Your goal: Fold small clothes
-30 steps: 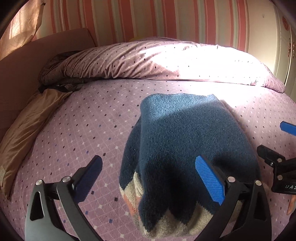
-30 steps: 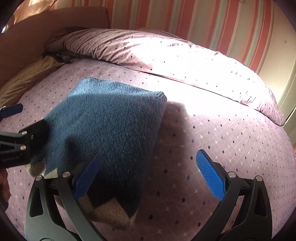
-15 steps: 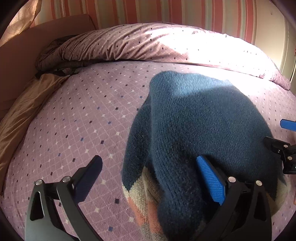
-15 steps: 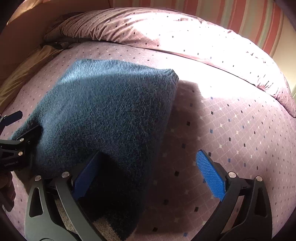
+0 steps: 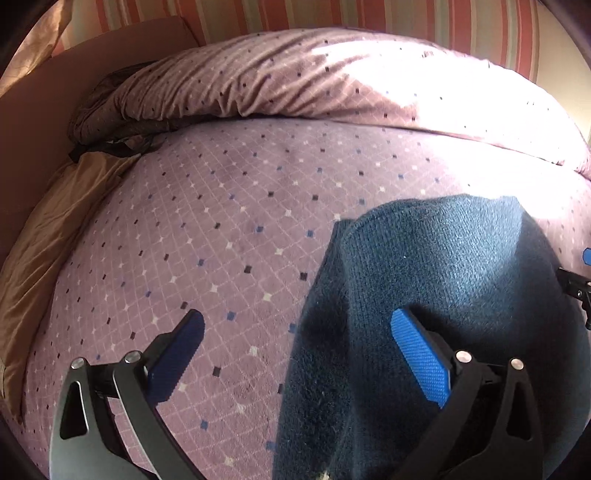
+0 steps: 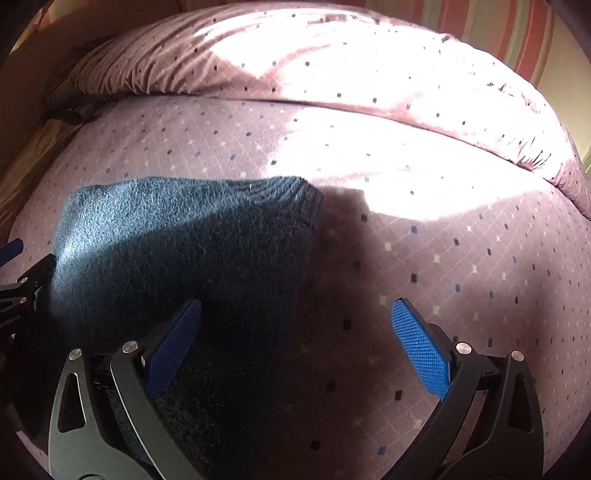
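Note:
A dark blue knitted sweater (image 5: 443,280) lies folded on the purple dotted bedsheet (image 5: 221,229). It also shows in the right wrist view (image 6: 184,251). My left gripper (image 5: 295,343) is open, low over the sweater's left edge, with its right finger (image 5: 421,354) on the knit. My right gripper (image 6: 295,339) is open over the sweater's right edge, with its left finger (image 6: 173,343) on the knit and its right finger (image 6: 421,350) over the sheet. Neither gripper holds anything.
A rolled duvet (image 5: 332,81) in the same pattern lies across the far side of the bed. A tan cloth (image 5: 48,236) hangs at the left edge by the brown headboard (image 5: 74,81). Striped wallpaper (image 5: 406,18) is behind.
Both grippers have moved forward and down onto the sweater. The patterned hem has gone out of view, and the sweater now lies flatter and closer under both grippers.

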`<state>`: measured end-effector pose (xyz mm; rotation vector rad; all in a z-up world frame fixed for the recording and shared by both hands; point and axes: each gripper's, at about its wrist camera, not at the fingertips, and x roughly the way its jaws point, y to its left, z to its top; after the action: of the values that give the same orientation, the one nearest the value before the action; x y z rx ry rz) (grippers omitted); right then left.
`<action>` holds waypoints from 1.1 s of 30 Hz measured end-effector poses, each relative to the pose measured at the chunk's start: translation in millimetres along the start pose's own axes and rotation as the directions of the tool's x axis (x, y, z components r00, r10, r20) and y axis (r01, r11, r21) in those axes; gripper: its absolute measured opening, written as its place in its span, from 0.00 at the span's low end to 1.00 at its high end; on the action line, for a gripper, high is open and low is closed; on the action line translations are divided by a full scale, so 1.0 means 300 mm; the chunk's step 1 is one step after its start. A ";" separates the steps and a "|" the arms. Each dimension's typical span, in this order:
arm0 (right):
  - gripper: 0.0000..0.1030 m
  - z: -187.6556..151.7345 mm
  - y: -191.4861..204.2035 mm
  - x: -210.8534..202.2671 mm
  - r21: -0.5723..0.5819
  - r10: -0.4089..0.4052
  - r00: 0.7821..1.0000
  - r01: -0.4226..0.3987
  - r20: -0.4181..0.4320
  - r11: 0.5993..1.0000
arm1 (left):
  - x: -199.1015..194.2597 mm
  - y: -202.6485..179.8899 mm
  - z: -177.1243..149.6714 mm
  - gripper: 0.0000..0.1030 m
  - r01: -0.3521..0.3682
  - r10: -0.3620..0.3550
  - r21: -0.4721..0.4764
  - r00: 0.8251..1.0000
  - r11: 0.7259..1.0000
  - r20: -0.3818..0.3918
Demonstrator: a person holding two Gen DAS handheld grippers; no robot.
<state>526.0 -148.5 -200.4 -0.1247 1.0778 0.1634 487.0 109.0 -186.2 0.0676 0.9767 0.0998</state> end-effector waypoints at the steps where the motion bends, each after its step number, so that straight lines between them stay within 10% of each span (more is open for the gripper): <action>1: 0.97 -0.007 -0.003 0.020 0.008 0.008 1.000 -0.008 -0.006 1.000 | 0.009 -0.002 -0.009 0.99 0.000 0.000 0.006 1.000 1.000 0.009; 22: 0.97 -0.287 -0.007 -0.331 0.018 0.065 0.985 -0.068 0.160 0.997 | -0.380 0.040 -0.239 0.98 0.104 -0.104 0.003 0.985 0.995 0.139; 33: 0.97 -0.456 0.037 -0.392 0.013 0.102 0.988 -0.104 0.113 0.994 | -0.249 0.114 -0.418 0.99 0.071 -0.068 -0.095 0.997 0.993 0.034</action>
<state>351.1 -170.9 -160.9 -0.0423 0.9741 0.2507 339.6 136.0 -191.3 -0.0527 0.9409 0.0817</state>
